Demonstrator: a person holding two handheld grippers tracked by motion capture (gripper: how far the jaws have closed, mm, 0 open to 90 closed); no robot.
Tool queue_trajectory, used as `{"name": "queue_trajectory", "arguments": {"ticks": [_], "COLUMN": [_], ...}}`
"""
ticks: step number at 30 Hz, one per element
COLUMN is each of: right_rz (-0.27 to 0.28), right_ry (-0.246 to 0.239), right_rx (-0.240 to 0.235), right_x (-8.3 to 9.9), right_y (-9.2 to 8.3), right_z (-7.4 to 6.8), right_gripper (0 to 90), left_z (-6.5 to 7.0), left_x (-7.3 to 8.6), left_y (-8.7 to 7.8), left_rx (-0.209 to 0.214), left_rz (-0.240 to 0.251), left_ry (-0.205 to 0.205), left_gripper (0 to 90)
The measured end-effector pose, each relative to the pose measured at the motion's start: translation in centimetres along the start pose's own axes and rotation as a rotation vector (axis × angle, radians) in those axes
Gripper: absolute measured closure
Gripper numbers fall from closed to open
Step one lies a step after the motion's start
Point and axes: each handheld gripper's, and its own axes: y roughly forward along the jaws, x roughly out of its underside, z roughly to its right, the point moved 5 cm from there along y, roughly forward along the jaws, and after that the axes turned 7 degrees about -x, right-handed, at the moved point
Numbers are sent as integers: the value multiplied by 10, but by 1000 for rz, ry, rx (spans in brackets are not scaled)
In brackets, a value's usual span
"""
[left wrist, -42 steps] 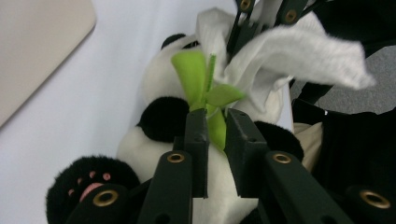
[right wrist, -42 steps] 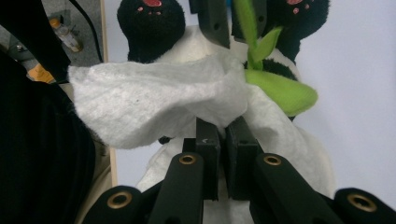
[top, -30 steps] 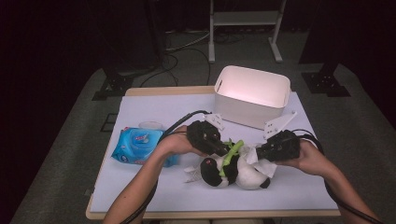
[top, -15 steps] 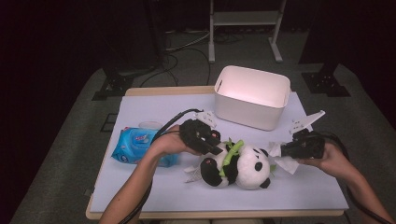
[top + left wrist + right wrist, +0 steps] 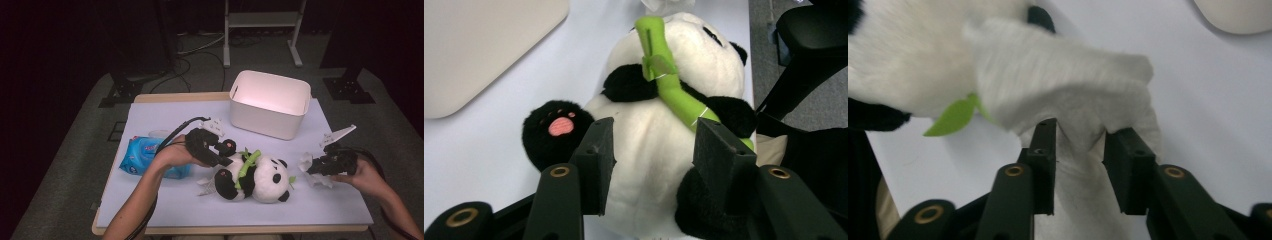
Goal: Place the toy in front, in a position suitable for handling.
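- Steadying: my left gripper (image 5: 651, 145), lower centre, jaws just widened, apart astride the panda (image 5: 252, 177) belly, loosely bracing it.
- Wiping: my right gripper (image 5: 1080, 145), jaws just opened, slack around the wet wipe (image 5: 1068, 95).

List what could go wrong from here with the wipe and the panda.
1. The white wipe sits between the right gripper's jaws, which have just been opening; it may slip out before it touches the plush panda toy.
2. The left gripper's jaws straddle the panda's belly and have also been opening, so the toy might slide when wiped.
3. The wipe could snag the green plush bamboo stalk.
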Motion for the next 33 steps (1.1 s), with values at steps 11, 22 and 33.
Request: {"name": "queue_trajectory", "arguments": {"ticks": [11, 22, 33], "right_rz": [18, 50, 33], "right_ry": [13, -8, -33], "right_rx": [28, 47, 89], "right_x": [13, 6, 4], "right_y": [-19, -36, -40], "right_z": [-1, -5, -10], "right_gripper": [644, 656, 695], "left_z": [-3, -6, -4], "left_x": [6, 6, 7], "left_y": [-3, -3, -8], "left_rx": [-18, -24, -40], "left_rz": [7, 9, 26], "left_ry": [-23, -22, -25], "left_gripper": [441, 420, 398]}}
